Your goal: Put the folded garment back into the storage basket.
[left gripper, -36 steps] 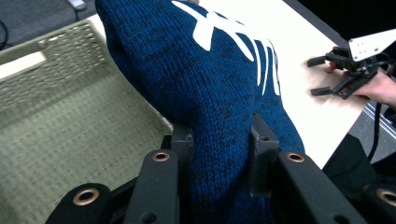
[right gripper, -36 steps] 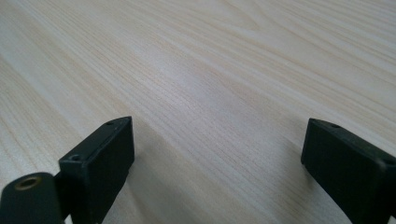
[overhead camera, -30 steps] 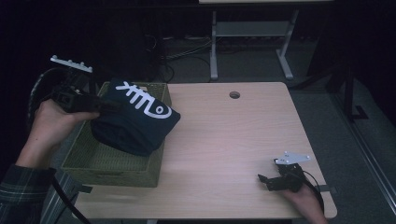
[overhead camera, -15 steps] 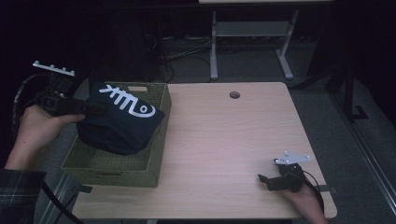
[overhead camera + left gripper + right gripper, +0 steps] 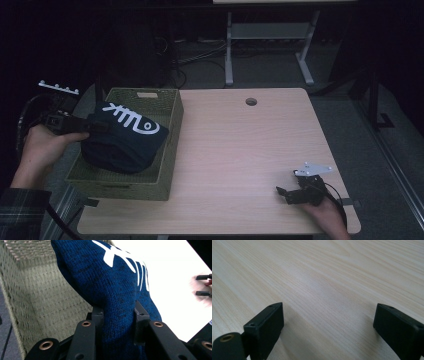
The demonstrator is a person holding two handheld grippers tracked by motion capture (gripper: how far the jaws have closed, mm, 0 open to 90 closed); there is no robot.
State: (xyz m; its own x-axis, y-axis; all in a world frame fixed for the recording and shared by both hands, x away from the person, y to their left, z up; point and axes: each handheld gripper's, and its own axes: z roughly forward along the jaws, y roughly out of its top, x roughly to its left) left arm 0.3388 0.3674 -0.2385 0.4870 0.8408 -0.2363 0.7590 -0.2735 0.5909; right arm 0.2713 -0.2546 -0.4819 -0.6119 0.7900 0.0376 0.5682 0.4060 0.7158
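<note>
The light wood tabletop (image 5: 240, 150) carries everything, its round cable hole (image 5: 251, 102) near the far edge. At its left end sits the olive woven basket (image 5: 172, 130), whose coarse weave shows close up in my left gripper view (image 5: 47, 297).

Inside the basket lies the dark blue knitted garment (image 5: 122, 142) with a white printed mark on top. One second ago it hung half over the basket's right rim and out above the tabletop; half a second ago it had drawn back toward the basket; now its bulk rests within the walls, bunched toward the left and middle.

My left gripper (image 5: 98, 127) reaches in over the basket's left wall. Its fingers (image 5: 98, 315) are closed narrowly on a fold of the knit (image 5: 117, 302), which bulges up between them. My left hand (image 5: 47, 147) has travelled left and downward across the three frames, ending beside the basket.

My right gripper (image 5: 281, 192) rests on the tabletop near the front right corner, well apart from the basket, unchanged in place since the earlier frames. Its fingers (image 5: 268, 322) stand wide apart with bare wood grain (image 5: 329, 290) between them, holding nothing. My right hand (image 5: 327, 217) is behind it.
</note>
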